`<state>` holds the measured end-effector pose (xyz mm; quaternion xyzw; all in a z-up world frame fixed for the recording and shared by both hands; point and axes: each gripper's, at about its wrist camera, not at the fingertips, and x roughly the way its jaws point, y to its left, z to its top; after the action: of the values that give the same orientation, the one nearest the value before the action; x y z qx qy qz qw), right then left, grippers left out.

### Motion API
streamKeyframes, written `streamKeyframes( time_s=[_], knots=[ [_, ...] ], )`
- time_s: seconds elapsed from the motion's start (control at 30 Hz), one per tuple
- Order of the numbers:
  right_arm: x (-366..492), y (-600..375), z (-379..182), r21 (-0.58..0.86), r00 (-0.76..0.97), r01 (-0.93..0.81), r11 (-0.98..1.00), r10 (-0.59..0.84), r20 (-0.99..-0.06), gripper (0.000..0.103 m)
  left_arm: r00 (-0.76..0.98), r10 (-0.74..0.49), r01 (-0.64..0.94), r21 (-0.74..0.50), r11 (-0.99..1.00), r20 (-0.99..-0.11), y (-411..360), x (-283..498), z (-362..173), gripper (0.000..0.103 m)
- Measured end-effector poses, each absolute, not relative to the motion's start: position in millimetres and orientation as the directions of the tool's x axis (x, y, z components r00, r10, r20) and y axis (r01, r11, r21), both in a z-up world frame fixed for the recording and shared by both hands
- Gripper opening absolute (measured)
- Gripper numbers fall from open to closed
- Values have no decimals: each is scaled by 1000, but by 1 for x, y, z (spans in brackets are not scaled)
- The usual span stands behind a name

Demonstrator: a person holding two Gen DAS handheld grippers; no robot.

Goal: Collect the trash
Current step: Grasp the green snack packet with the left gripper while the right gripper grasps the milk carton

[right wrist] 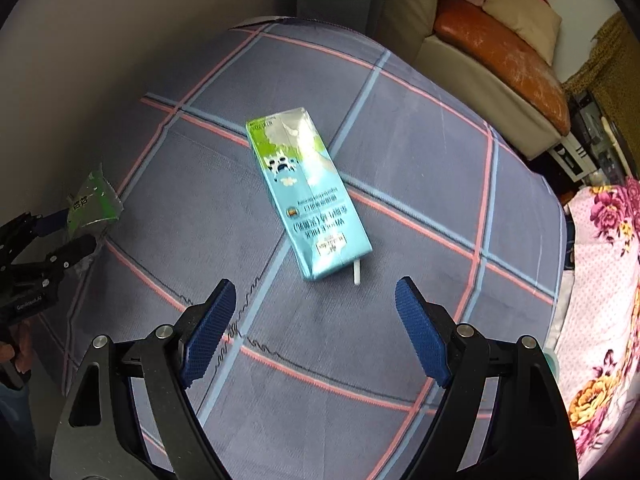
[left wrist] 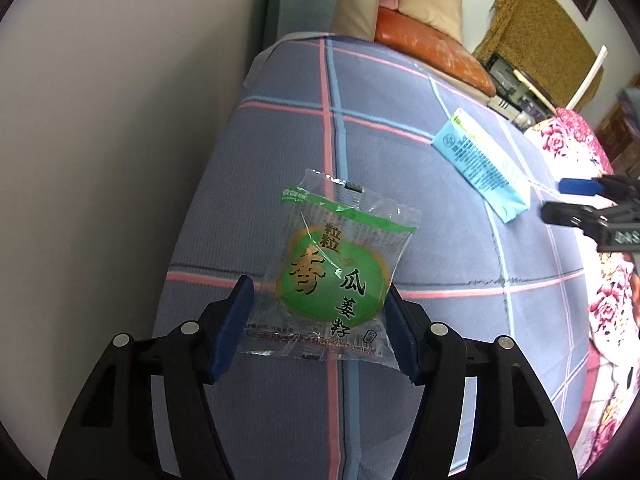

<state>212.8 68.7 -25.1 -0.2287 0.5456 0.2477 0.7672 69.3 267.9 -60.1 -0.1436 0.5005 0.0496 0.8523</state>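
Green-printed clear plastic, the snack wrapper sits between the left gripper pads, seemingly pinched, left of the blue milk carton on the checked bedspread. The right gripper, open, should straddle the carton squarely before closing.

The plaid sheet lies mostly bare, so there is open room to come down almost anywhere on it. Only two things sit in the way: the blue carton lying flat mid-sheet, its white straw poking toward the right gripper, and the seed packet between the left gripper's pads. The floral quilt crowds one edge, the wall the other.
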Motion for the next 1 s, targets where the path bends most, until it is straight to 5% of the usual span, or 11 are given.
streamKeyframes(
  time_s=[0.37, 0.5, 0.6, 1.0],
  knots=[
    [270, 102, -59, -74, 253, -673, 736, 135, -958, 78, 489, -44, -262, -195, 945, -871, 269, 63, -56, 64],
    [271, 96, -66, -6, 211, -669, 743, 182, -961, 54, 487, -41, -260, -189, 947, -873, 263, 71, -55, 64],
    [263, 89, -63, -6, 227, -668, 744, 196, -954, 50, 484, -36, -258, -182, 949, -874, 259, 77, -54, 64],
    [225, -9, -26, 58, 295, -529, 847, 247, -923, 49, 502, -65, -142, -157, 977, -863, 190, 90, -31, 64]
  ],
)
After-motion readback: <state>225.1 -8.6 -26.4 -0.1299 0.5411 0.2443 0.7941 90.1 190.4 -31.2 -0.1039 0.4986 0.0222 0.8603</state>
